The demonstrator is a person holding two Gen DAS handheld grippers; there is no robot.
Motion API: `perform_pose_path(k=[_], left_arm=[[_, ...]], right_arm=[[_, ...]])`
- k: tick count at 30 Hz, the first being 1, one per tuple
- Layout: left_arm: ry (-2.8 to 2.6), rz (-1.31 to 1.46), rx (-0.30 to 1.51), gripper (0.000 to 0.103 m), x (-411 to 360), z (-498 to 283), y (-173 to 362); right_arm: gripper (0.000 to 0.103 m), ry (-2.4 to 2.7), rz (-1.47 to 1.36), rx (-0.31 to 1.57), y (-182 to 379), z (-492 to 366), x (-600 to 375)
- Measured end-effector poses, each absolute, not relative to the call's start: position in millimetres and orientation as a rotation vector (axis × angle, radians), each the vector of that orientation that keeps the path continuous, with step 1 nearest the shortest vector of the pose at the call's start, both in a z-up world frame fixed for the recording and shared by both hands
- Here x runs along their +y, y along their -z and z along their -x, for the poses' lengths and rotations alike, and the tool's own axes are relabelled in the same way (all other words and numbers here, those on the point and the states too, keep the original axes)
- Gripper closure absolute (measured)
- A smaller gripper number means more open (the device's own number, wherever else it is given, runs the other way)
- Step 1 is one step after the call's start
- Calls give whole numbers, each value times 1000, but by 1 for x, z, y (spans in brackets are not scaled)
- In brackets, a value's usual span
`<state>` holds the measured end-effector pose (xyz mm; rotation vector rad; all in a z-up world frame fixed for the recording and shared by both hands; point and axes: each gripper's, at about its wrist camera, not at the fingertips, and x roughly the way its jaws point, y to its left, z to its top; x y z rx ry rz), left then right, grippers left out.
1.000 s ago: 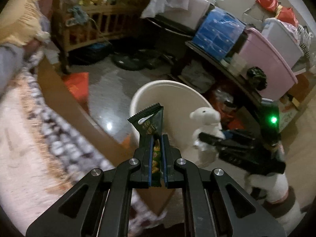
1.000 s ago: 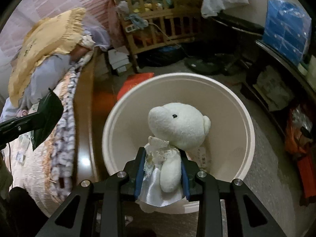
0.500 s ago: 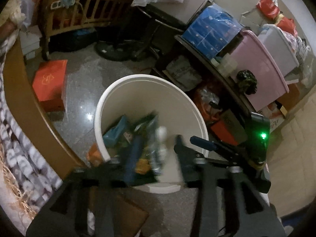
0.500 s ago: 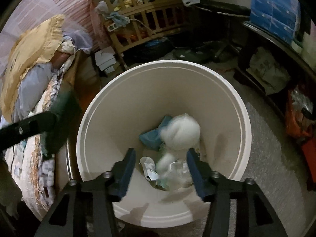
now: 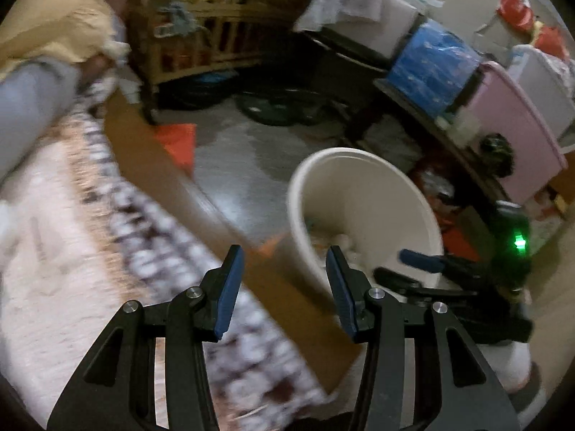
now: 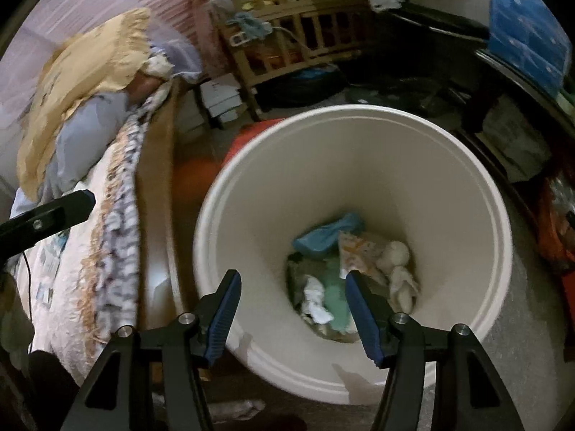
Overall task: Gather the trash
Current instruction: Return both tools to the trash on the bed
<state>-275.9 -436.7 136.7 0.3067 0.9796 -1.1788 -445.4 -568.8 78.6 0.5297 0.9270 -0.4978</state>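
1. The bin (image 6: 359,136) is cream-white, inside and out.
2. In it lie a white stuffed bear (image 6: 397,269), a blue wrapper (image 6: 323,235) and a pale green scrap (image 6: 336,296).
3. Both tools, left tool (image 5: 284,287) and right tool (image 6: 293,309), are black with blue pads.
4. The bed cover (image 6: 118,215) is pinkish-white, its border mottled grey and white.
5. A pillow (image 6: 82,72) is yellow.
6. One storage tub (image 5: 517,136) is pink.

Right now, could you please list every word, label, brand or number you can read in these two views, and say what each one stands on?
No text can be read in either view.
Blue drawer unit: pale marks, too blurred to read.
Printed wrapper inside the white bin: pattern only, no letters legible.
White boxes on the floor: a small dark mark, too small to read.
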Motion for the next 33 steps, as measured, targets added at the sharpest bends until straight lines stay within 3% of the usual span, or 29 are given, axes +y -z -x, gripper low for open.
perform_pose_path(k=[33], left_arm=[[666, -112, 997, 58, -190, 129, -119]], right_arm=[[34, 54, -291, 1001, -103, 232, -376]])
